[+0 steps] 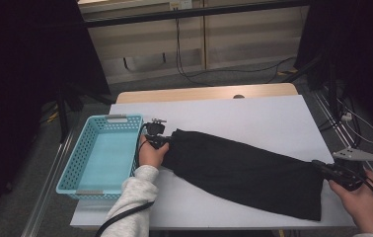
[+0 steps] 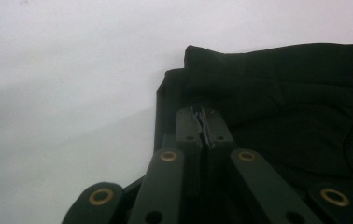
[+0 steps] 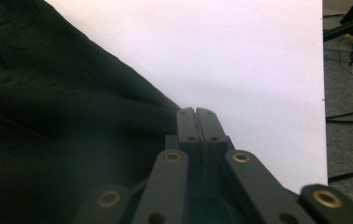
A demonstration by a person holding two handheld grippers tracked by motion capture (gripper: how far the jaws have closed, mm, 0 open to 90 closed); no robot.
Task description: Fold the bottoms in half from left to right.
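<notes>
A long black cloth point(image 1: 243, 170) lies slantwise on the white table point(image 1: 253, 118), running from the middle left to the front right. My left gripper point(image 1: 167, 140) is shut on the cloth's left end; in the left gripper view its jaws point(image 2: 202, 116) pinch a folded edge of the cloth point(image 2: 282, 88). At the cloth's right end my right gripper point(image 1: 318, 165) is shut, and in the right gripper view its closed jaws point(image 3: 196, 114) meet the edge of the cloth point(image 3: 48, 116). A hand holds each gripper.
A light blue perforated basket point(image 1: 73, 158) stands empty at the table's left edge, just left of my left hand. The table's right edge point(image 3: 323, 93) lies close to the right gripper, with floor rails and cables beyond. Bare white table stretches behind the cloth.
</notes>
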